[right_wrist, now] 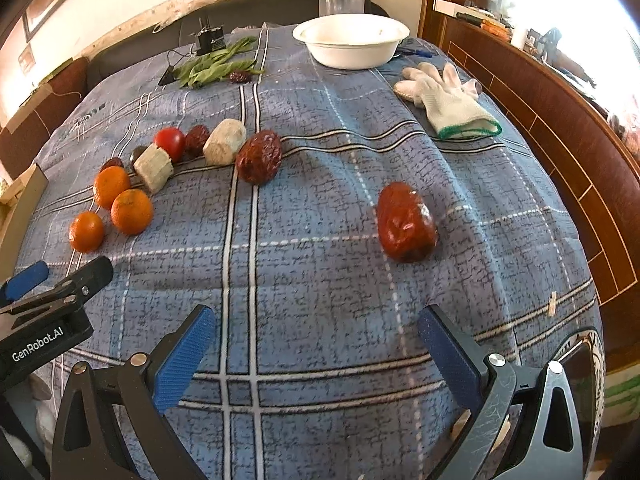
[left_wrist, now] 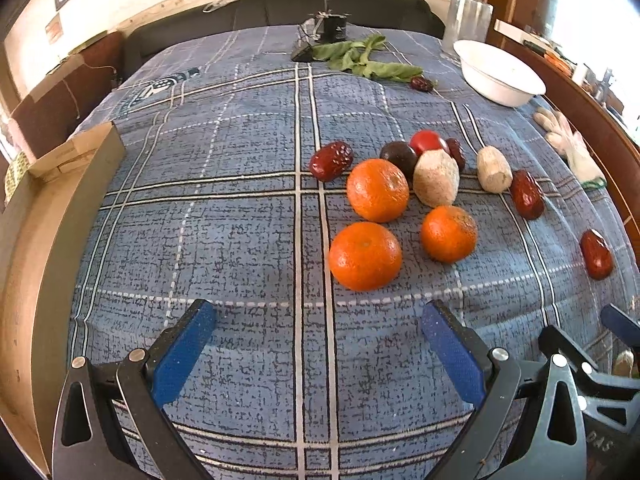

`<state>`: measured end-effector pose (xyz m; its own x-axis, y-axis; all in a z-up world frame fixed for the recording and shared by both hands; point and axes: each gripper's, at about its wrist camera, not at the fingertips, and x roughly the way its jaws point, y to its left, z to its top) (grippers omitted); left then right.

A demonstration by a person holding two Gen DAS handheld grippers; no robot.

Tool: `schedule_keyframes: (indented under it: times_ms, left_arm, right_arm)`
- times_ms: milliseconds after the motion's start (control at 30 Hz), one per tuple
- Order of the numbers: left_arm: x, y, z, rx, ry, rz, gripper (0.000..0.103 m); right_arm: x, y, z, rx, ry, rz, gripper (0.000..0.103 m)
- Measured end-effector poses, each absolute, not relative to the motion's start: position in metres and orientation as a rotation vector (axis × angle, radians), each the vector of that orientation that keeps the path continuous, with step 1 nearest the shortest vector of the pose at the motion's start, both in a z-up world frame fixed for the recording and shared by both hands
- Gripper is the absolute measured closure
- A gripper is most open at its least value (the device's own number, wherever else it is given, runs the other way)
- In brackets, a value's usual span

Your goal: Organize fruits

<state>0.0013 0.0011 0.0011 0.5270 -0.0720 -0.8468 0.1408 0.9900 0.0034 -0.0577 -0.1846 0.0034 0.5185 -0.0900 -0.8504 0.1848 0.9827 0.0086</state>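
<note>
Cloth point(left_wrist: 240, 200) in blue plaid covers the whole table, with a dark sofa point(left_wrist: 280, 12) behind it, a pale wall above, wood panelling point(right_wrist: 560, 128) along the right and a cardboard box point(left_wrist: 48, 208) at the left edge. A white bowl point(right_wrist: 352, 46) stands at the far right, a white glove point(right_wrist: 448, 98) near it, green leaves point(left_wrist: 360, 60) at the far middle. Three oranges point(left_wrist: 365, 256) lie clustered ahead and slightly right of the left gripper point(left_wrist: 320, 336), whose jaws are spread wide with nothing between them. Behind them sit two pale chunks point(left_wrist: 436, 178), a tomato point(left_wrist: 428, 142) and dates. The right gripper point(right_wrist: 316, 340) is likewise spread and empty; one date point(right_wrist: 406, 222) lies ahead of it, slightly right, apart from its fingers.
</note>
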Motion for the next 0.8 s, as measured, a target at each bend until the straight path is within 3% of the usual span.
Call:
schedule_keyframes:
  times_ms: [167,533,700,800]
  left_arm:
    - [-0.013,0.01,0.013,0.023,0.998,-0.172,0.001]
    - [-0.081,0.059,0.104,-0.011,0.643,-0.038,0.001]
    - [-0.097,0.072,0.121,-0.002,0.577,-0.023,0.001]
    - [-0.103,0.074,0.126,-0.017,0.566,-0.046,0.001]
  right_arm:
    - [-0.06,-0.184,0.004,0.103,0.997,-0.172,0.0]
    - [-0.061,-0.186,0.009,0.132,1.012,-0.174,0.001]
    - [-0.094,-0.18,0.053,0.223,0.826,-0.135,0.0]
    - [-0.129,-0.169,0.091,0.216,0.6,-0.181,0.0]
